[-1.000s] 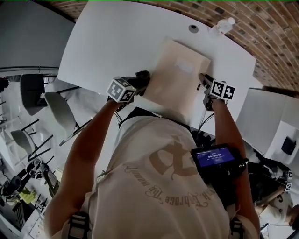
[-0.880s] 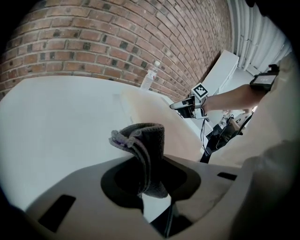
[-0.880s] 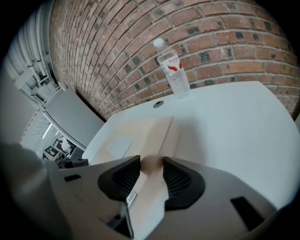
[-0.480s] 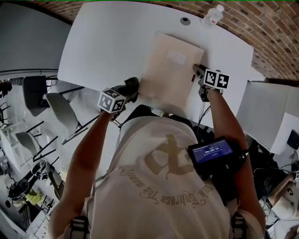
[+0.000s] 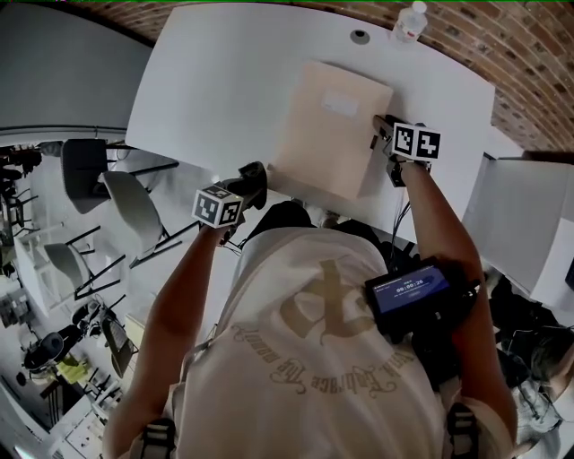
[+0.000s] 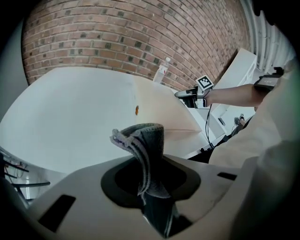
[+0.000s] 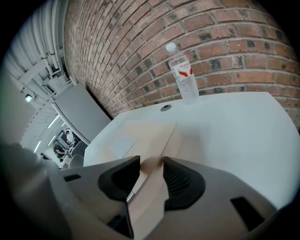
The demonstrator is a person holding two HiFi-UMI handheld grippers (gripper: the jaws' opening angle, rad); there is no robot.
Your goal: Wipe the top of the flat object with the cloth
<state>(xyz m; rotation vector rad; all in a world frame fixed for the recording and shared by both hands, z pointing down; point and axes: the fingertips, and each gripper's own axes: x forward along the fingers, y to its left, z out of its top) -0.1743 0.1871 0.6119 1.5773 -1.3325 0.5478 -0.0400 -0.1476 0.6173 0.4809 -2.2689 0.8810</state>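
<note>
A flat tan cardboard box (image 5: 330, 128) lies on the white table (image 5: 224, 90). My right gripper (image 5: 383, 128) is shut on the box's right edge; in the right gripper view the box (image 7: 136, 138) runs between the two dark pads (image 7: 180, 180) of that gripper (image 7: 149, 176). My left gripper (image 5: 252, 179) is shut on a crumpled grey cloth (image 6: 142, 140), which sticks up out of that gripper (image 6: 149, 187). It hovers at the table's near edge, just left of the box's near left corner, off the box (image 6: 161, 115).
A clear water bottle (image 5: 409, 21) (image 7: 183, 77) stands at the table's far edge by the brick wall, with a round cable hole (image 5: 360, 37) beside it. Chairs (image 5: 126, 211) stand on the floor to the left. A white cabinet (image 5: 520, 233) is on the right.
My left gripper with the cloth has drawn back from the box's left edge toward the table's near edge. The right gripper keeps its hold on the box's right edge.
</note>
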